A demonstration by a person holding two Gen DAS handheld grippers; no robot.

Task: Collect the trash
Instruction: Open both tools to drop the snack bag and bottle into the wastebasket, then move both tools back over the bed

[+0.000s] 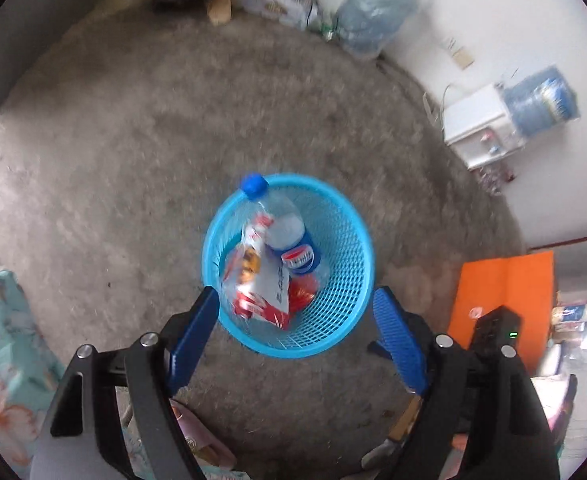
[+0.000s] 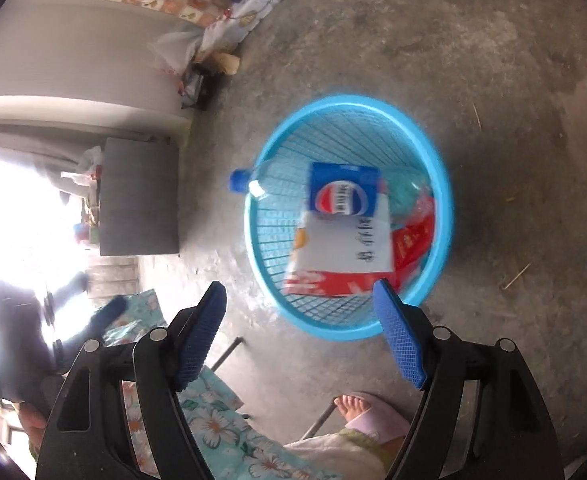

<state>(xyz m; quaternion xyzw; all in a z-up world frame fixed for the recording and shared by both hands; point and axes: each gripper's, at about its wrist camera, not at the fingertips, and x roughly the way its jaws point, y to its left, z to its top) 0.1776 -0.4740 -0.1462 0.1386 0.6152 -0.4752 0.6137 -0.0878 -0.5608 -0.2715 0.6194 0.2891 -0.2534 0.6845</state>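
A blue mesh basket (image 1: 368, 252) (image 2: 447, 200) stands on the concrete floor. In it lies a clear bottle (image 1: 289, 228) (image 2: 341, 196) with a blue cap that sticks over the rim. A white and red snack bag (image 1: 269, 288) (image 2: 349, 248) and a red wrapper (image 1: 303, 290) (image 2: 413, 236) lie beside it. My left gripper (image 1: 295, 292) hangs above the basket's near rim, jaws wide, nothing between the pads. My right gripper (image 2: 300, 285) is open too, over the basket's near edge, and grips nothing.
A large water jug (image 1: 377, 12) and a white dispenser (image 1: 481, 124) stand by the wall, an orange panel (image 1: 501, 292) to the right. Floral cloth (image 2: 213, 420) and a person's foot (image 2: 357, 408) are close below. A grey box (image 2: 139, 196) sits left.
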